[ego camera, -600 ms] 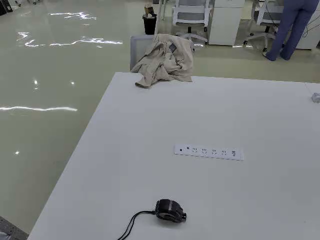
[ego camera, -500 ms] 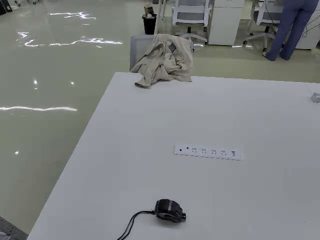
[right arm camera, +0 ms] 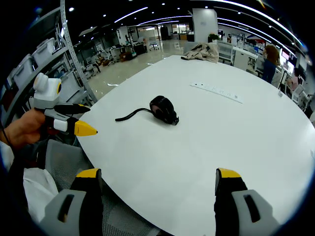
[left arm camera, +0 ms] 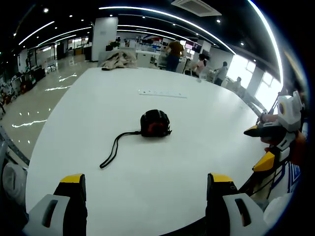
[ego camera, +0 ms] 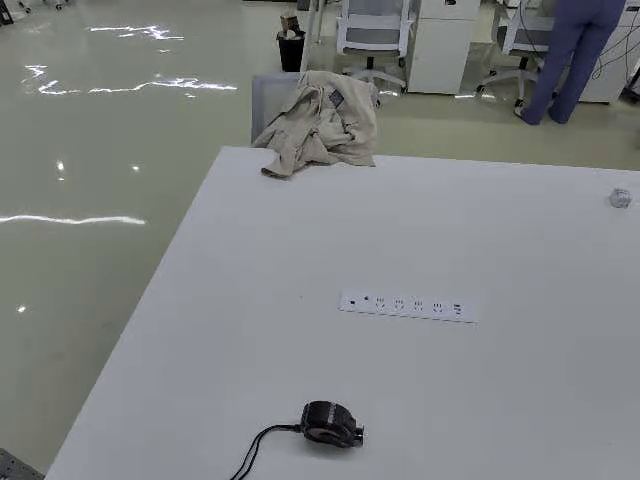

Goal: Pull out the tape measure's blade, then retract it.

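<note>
A black tape measure (ego camera: 331, 424) lies on the white table (ego camera: 250, 300) near its front edge, its blade retracted and a black wrist cord (ego camera: 258, 451) trailing to the left. It also lies ahead of the left gripper (left arm camera: 145, 189) as the tape measure (left arm camera: 155, 123) and ahead of the right gripper (right arm camera: 156, 189) as the tape measure (right arm camera: 164, 109). Both grippers are open with nothing between their yellow-tipped jaws, and both hang back from the table's near edge, well apart from the tape. The right gripper (left arm camera: 268, 147) enters the left gripper view at the right; the left gripper (right arm camera: 69, 124) enters the right gripper view at the left.
A white power strip (ego camera: 406, 306) lies mid-table beyond the tape. A beige jacket (ego camera: 320, 125) hangs over a chair at the far edge. A small crumpled object (ego camera: 620, 198) sits at the far right. A person (ego camera: 565, 50) stands by desks and chairs beyond.
The head view has shifted slightly, so everything sits a little to the left. The tape measure has not moved on the table.
</note>
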The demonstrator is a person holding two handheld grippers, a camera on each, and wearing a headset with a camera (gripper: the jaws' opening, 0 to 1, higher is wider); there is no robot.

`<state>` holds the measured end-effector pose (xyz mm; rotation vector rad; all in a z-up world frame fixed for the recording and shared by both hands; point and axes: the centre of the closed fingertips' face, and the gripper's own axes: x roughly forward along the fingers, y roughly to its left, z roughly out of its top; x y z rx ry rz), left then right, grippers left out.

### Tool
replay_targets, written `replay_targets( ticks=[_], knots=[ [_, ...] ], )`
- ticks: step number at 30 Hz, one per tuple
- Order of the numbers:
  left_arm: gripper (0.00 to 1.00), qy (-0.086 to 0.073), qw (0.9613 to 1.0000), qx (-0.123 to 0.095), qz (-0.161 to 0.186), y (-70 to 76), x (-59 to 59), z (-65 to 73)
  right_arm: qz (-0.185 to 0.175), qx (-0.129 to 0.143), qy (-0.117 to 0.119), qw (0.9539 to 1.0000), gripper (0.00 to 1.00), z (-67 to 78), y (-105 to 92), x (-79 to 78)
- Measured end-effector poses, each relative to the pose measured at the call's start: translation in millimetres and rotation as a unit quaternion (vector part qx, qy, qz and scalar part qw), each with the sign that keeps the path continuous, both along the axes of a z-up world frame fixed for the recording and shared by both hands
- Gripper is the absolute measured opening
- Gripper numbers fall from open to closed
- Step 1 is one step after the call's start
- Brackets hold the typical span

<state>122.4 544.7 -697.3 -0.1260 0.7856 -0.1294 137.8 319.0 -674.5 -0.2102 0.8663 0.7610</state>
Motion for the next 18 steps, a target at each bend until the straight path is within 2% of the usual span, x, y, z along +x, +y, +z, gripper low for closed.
replay_targets(
  ticks=[18],
  knots=[
    [1.00, 0.002, 0.9999, 0.001, -0.011, -5.4, 1.8, 0.7, -0.011, -0.001, -0.001, 0.9999, 0.98, 0.7, -5.6, -2.4]
  ],
)
